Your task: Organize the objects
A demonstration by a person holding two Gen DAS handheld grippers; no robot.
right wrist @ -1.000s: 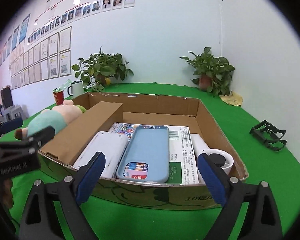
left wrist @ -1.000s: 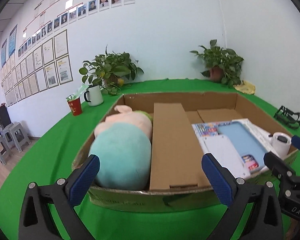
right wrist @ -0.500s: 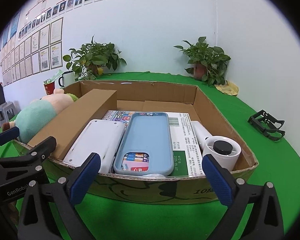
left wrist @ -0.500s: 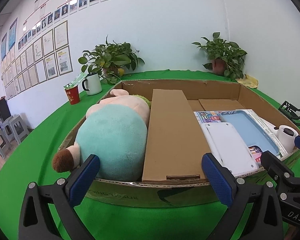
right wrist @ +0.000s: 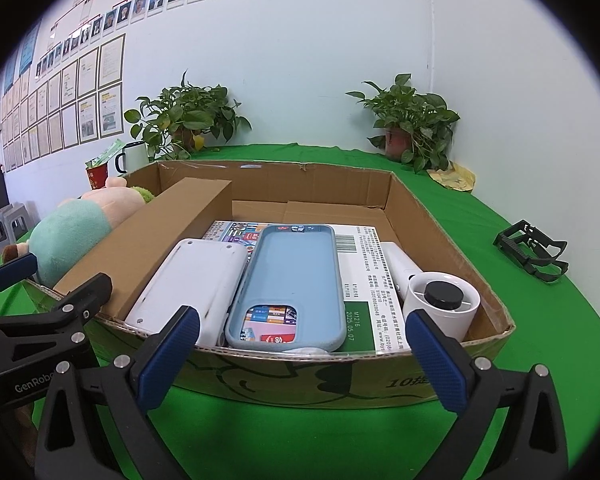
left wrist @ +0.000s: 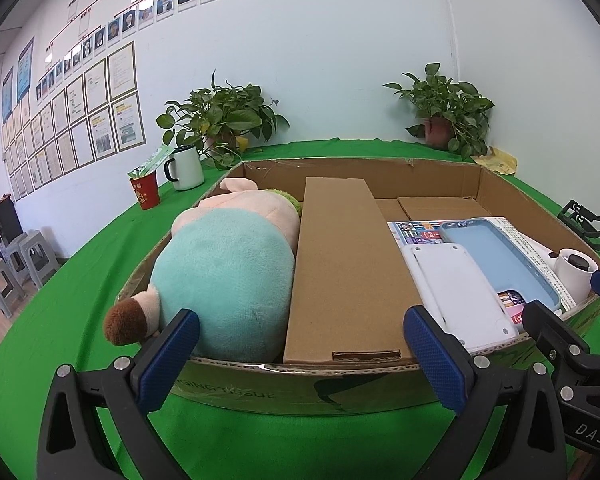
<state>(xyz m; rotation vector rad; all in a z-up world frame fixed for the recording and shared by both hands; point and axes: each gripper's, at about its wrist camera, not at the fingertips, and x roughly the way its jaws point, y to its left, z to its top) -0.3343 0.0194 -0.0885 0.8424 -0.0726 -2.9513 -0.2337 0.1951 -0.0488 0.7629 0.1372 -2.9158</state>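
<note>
Box [left wrist: 380, 388] was packed tight: plush toy [left wrist: 228, 280] bulging over its left wall, long carton [left wrist: 344, 268] just beside it, phone case [right wrist: 288, 280] and white device [right wrist: 192, 284] right of that, little white fan [right wrist: 440, 304] in the near right corner. Left gripper [left wrist: 300, 360] and right gripper [right wrist: 300, 356] both hovered wide open, holding nothing, in front of the box's near edge.

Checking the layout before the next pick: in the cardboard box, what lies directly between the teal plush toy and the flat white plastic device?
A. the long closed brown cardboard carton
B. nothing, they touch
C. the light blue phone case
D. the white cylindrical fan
A: the long closed brown cardboard carton runs front to back, with the teal plush toy on its left and the flat white plastic device on its right.
</note>
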